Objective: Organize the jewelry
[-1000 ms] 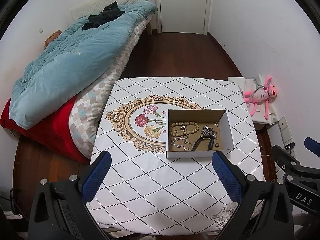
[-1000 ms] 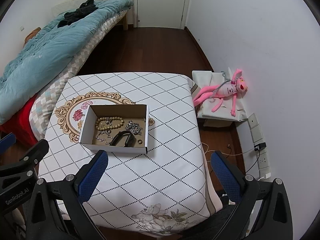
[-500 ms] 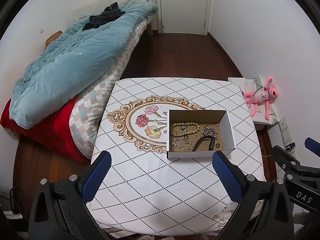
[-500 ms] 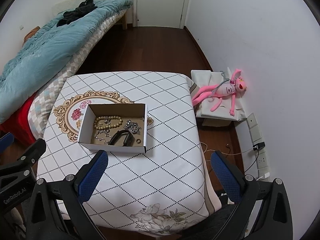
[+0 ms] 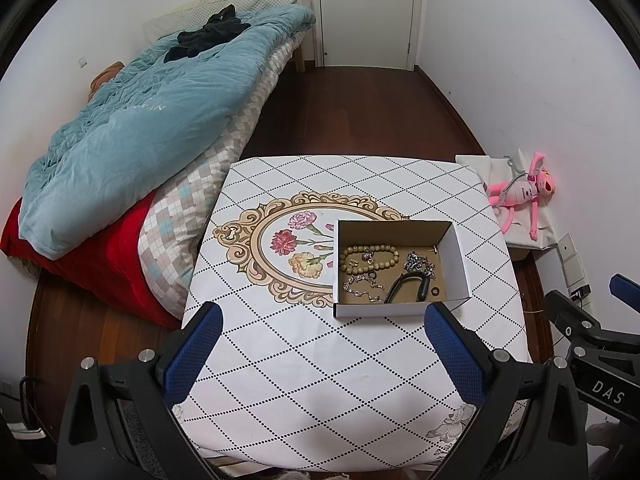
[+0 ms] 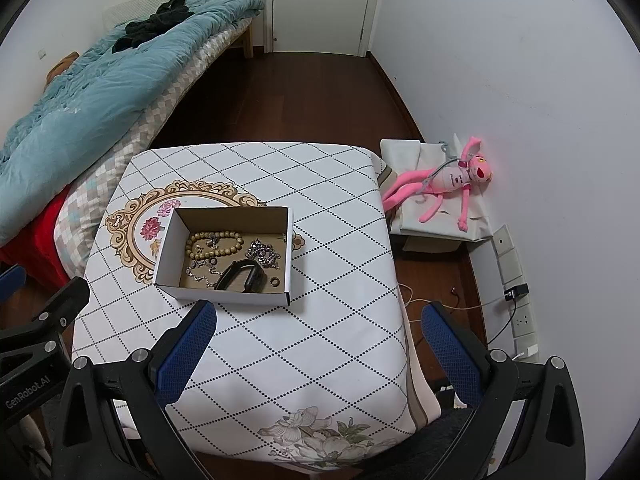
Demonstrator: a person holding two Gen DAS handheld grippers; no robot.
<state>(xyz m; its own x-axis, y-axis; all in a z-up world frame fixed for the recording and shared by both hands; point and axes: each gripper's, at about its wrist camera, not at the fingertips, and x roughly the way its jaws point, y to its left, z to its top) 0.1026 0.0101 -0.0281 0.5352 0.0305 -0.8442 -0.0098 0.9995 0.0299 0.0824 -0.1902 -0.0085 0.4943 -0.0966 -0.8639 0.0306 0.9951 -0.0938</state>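
Note:
An open white cardboard box (image 5: 456,264) (image 6: 170,250) stands on the table with the white diamond-pattern cloth (image 5: 304,352) (image 6: 328,320). Inside lie a tan bead bracelet (image 5: 370,258) (image 6: 214,244), silver chains (image 5: 362,286) (image 6: 264,256), a black band (image 5: 408,288) (image 6: 242,276) and a small dark ring (image 5: 435,291) (image 6: 275,282). My left gripper (image 5: 322,340) is open and empty, above the table's near part, short of the box. My right gripper (image 6: 318,338) is open and empty, to the right of the box.
A bed with a blue quilt (image 5: 140,120) (image 6: 100,84) stands close along the table's left side. A pink plush toy (image 5: 520,192) (image 6: 444,180) lies on a low stand by the right wall. Wall sockets and cables (image 6: 516,304) are at the right. A shut door (image 5: 366,12) is at the back.
Both views have shifted only slightly; the box sits a little lower in the frames. The jewelry has not moved and both grippers stay open.

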